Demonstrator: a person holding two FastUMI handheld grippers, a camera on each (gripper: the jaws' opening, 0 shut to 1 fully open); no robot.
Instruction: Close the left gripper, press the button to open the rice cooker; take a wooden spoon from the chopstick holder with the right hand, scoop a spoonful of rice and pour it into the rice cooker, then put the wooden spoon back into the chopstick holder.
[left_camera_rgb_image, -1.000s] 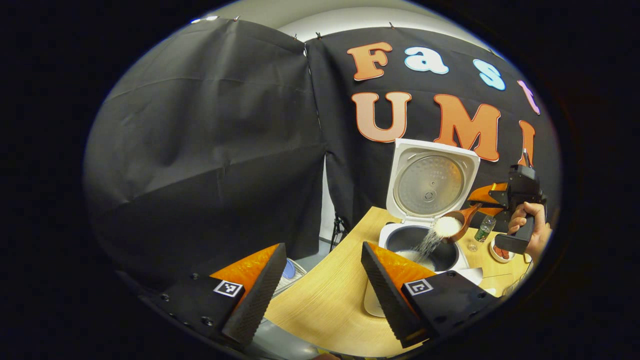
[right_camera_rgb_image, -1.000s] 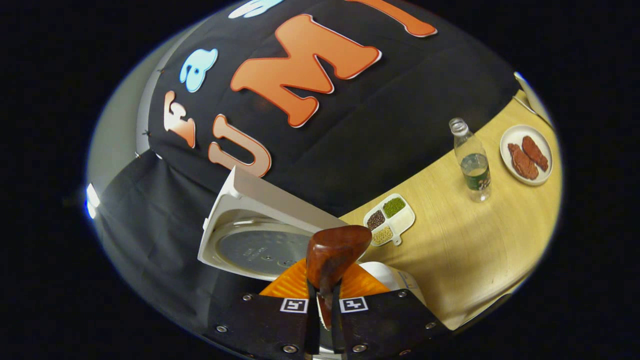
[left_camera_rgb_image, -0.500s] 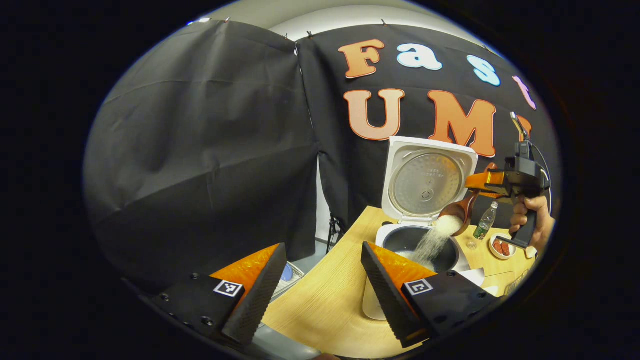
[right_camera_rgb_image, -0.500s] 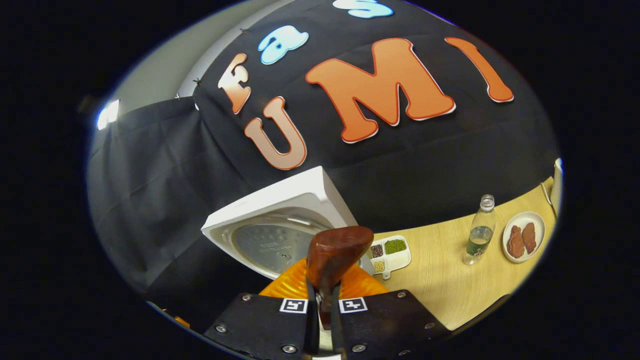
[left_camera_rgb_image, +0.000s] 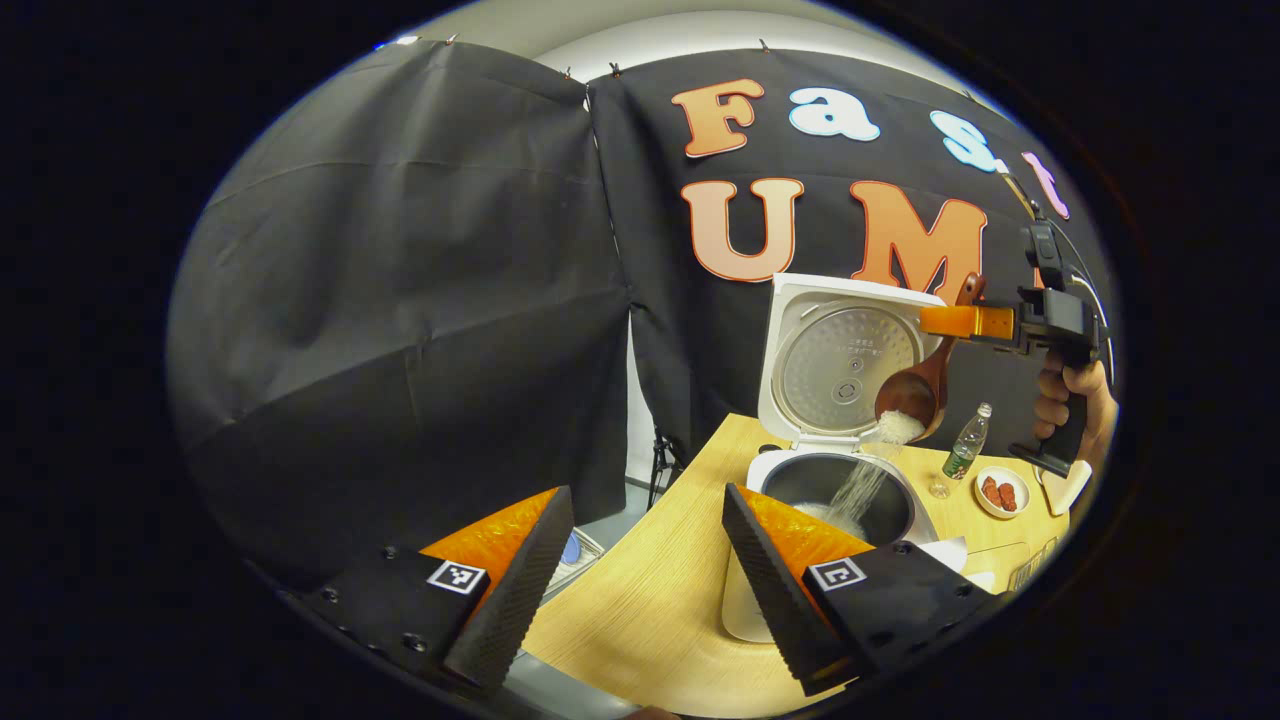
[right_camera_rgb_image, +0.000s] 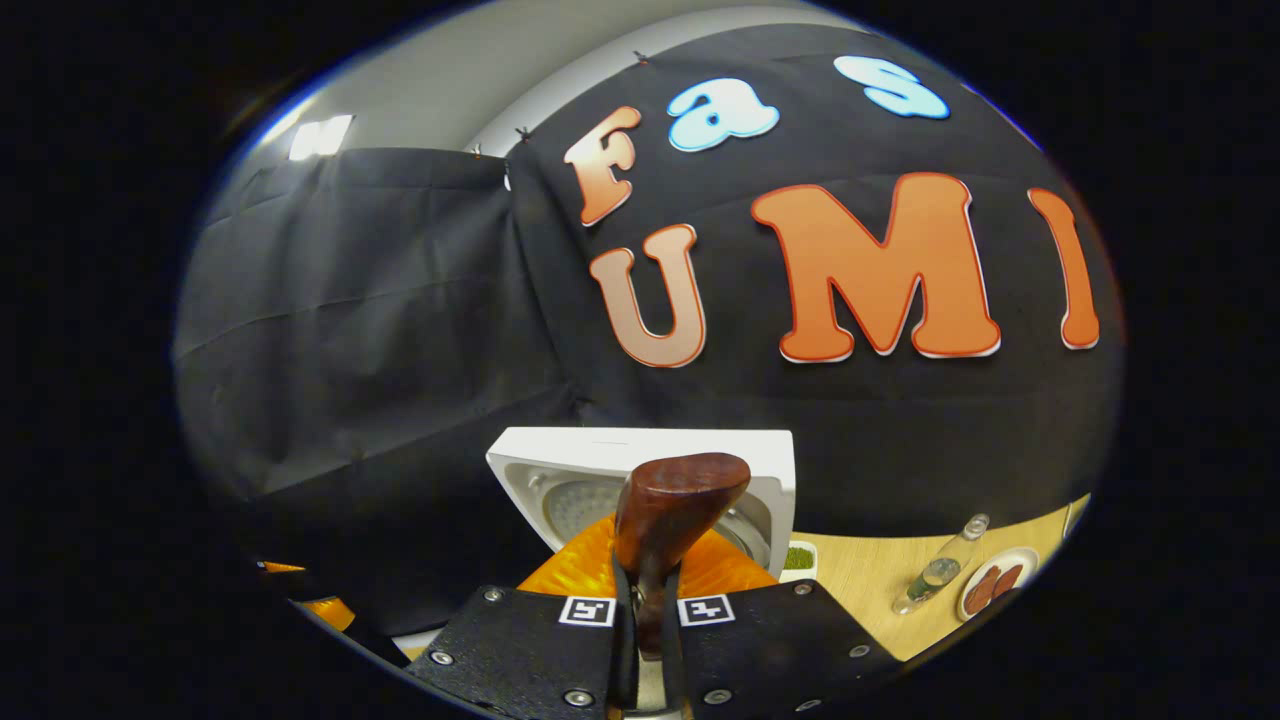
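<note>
On my left gripper view I see the white rice cooker (left_camera_rgb_image: 835, 490) standing on the pale wooden table (left_camera_rgb_image: 650, 600) with its white lid (left_camera_rgb_image: 850, 355) swung upright, the metal inner plate facing me. The dark inner pot sits open below it. Above the pot the right gripper (left_camera_rgb_image: 955, 321) holds the dark reddish-brown wooden spoon (left_camera_rgb_image: 915, 395) by its handle, bowl tipped downward, and a thin stream of white rice (left_camera_rgb_image: 860, 480) falls from the bowl into the pot. A hand (left_camera_rgb_image: 1070, 400) grips that tool's handle at the far right.

My left gripper (left_camera_rgb_image: 640, 570) hovers low and near the table's edge, its two fingers spread wide apart with nothing between them; the cooker lies just beyond the right finger.

In the right gripper view, the right gripper (right_camera_rgb_image: 645, 610) is clamped on the spoon's handle (right_camera_rgb_image: 670, 510), both fingers pressed against it, the rounded handle end rising in front of the cooker's raised lid (right_camera_rgb_image: 640, 460).

Right of the cooker on the table stand a clear plastic bottle with a green label (left_camera_rgb_image: 966, 455) and a small white plate carrying reddish-brown pieces (left_camera_rgb_image: 1000, 492); both appear again in the right gripper view, bottle (right_camera_rgb_image: 935, 575) beside plate (right_camera_rgb_image: 990, 582). A white divided dish with green grains (right_camera_rgb_image: 797, 560) peeks out just behind the lid.
</note>
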